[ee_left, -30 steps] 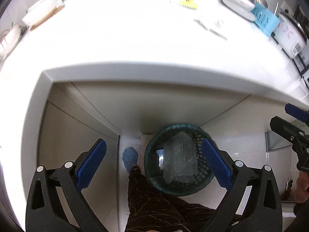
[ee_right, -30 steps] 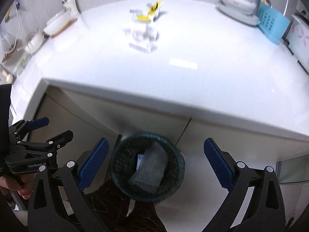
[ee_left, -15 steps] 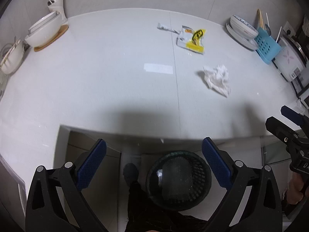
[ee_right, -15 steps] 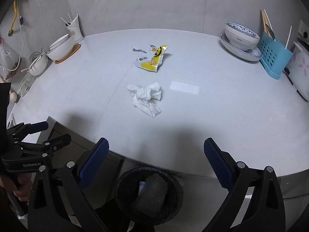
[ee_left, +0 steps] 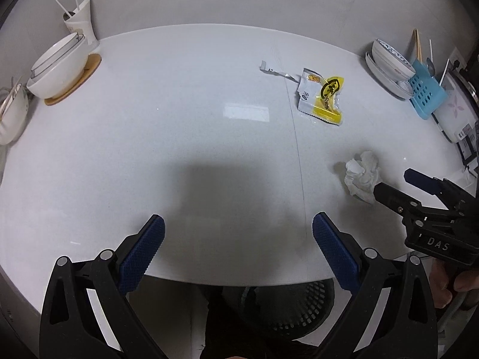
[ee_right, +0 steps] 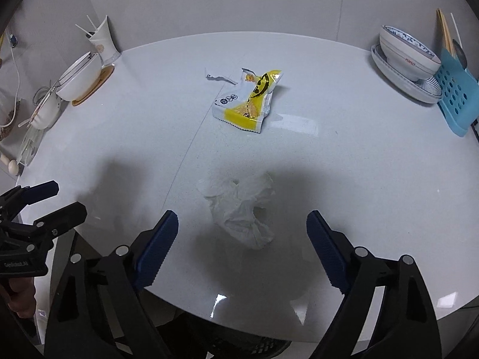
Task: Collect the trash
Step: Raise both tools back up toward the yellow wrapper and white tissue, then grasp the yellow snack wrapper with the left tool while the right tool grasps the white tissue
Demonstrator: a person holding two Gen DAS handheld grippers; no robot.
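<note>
Three pieces of trash lie on the white surface (ee_right: 359,161) before you: a crumpled white tissue (ee_right: 242,212), a yellow-and-white snack wrapper (ee_right: 248,101), and a small torn wrapper strip (ee_right: 217,77) just beyond it. Your right tongs (ee_right: 242,236) hang over the tissue, which sits between the blue pads; the jaws are closing, but the pads do not yet press on it. Your left tongs (ee_left: 239,248) are spread wide over a bare, shadowed part of the surface, with nothing between them. The wrapper lies near the middle of the surface, well apart from both tongs. Below the near edge you can see part of the dark mesh trash basket (ee_left: 299,308). At the left rim stand a white bowl (ee_left: 57,68) on a wooden coaster and a white cup (ee_left: 80,21) with sticks. At the right rim stand stacked bowls (ee_right: 407,56) and a blue perforated holder (ee_right: 455,95).
</note>
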